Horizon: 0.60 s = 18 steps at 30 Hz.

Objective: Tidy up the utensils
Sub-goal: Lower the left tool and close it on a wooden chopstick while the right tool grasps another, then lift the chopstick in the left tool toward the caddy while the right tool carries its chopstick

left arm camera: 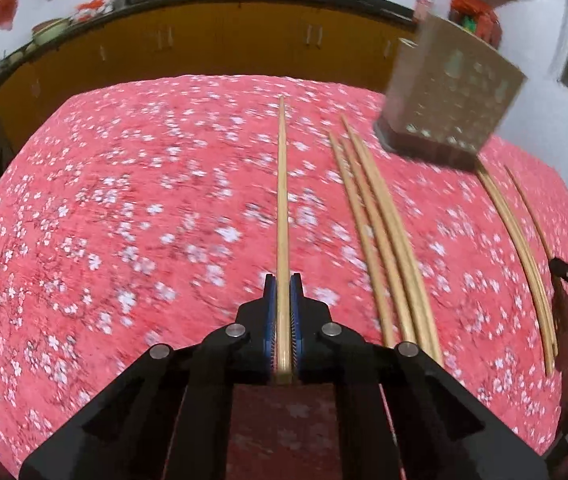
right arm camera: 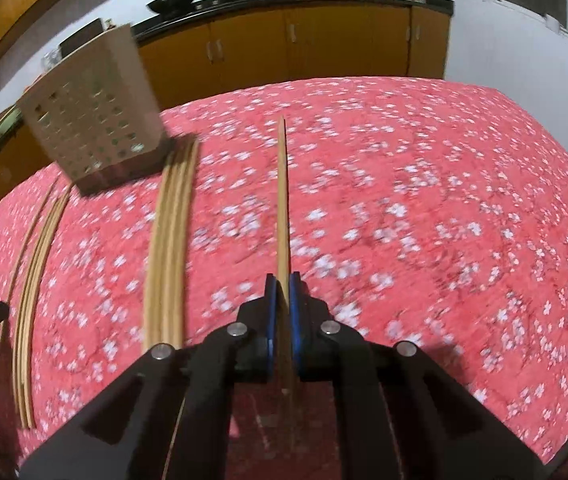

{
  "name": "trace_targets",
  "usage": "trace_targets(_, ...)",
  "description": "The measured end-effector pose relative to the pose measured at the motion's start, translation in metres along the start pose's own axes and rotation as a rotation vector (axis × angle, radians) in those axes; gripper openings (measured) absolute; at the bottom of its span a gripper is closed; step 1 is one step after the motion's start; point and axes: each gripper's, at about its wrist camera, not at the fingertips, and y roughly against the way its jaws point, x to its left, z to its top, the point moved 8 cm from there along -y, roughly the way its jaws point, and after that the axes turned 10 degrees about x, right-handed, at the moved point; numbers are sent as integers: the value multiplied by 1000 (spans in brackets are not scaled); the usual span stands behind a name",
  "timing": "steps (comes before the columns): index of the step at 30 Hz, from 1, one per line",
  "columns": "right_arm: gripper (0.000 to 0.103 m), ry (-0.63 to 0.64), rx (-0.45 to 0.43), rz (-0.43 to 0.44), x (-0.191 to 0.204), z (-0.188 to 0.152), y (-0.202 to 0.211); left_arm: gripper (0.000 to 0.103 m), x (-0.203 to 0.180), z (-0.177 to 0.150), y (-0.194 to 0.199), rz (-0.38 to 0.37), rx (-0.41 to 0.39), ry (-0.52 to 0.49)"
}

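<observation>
We hold one light, stiff, slippery chopstick [left arm camera: 282,208] in each clamped gripper [left arm camera: 283,292], near its butt; holder [left arm camera: 450,100] at one o'clock.

Tabletop [left arm camera: 123,220] spread with red cloth [right arm camera: 424,220] printed in white blossoms. Perforated box holder [left arm camera: 452,112] standing near far edge. Loose chopsticks [left arm camera: 376,220] lying lengthwise just beside it, another cluster [left arm camera: 520,240] further right.
</observation>
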Motion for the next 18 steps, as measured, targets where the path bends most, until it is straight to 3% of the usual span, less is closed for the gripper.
trace_targets(3, 8, 15, -19, -13, 0, -1, 0, 8, 2, 1, -3, -55, -17, 18)
trace_targets(18, 8, 38, -20, -26, 3, -8, 4, 8, 7, -11, 4, -55, -34, -3)
